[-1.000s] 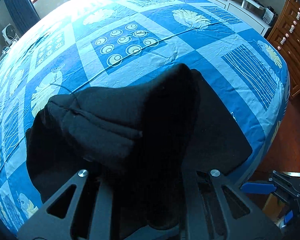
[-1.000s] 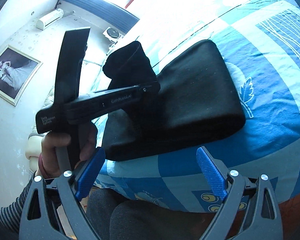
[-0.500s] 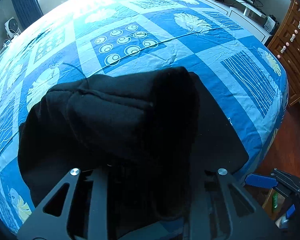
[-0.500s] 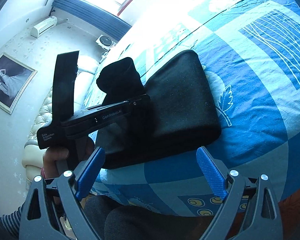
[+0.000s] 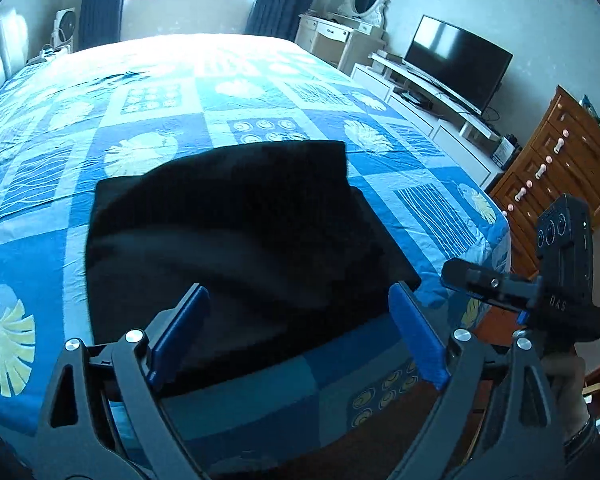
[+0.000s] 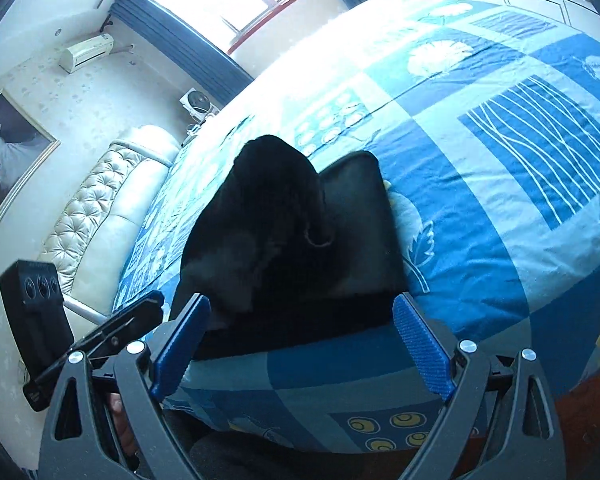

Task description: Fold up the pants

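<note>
- My left gripper [image 5: 298, 332]: its jaws have just been opening and now stand wide, nothing between them; a second ago they pinched a raised fold of the pants [image 5: 236, 236].
- The pants lie ahead of both tools, a dark stack on the bed [image 5: 420, 200], near its front edge.
- My right gripper [image 6: 300, 344]: wide, empty.
- Reading: the fold is laid; the upper layer sits humped and skewed, so I judge smoothing remains.

Patterned bedspread [image 5: 260, 92]; television [image 5: 456, 62]; wooden drawers [image 5: 556, 164].
</note>
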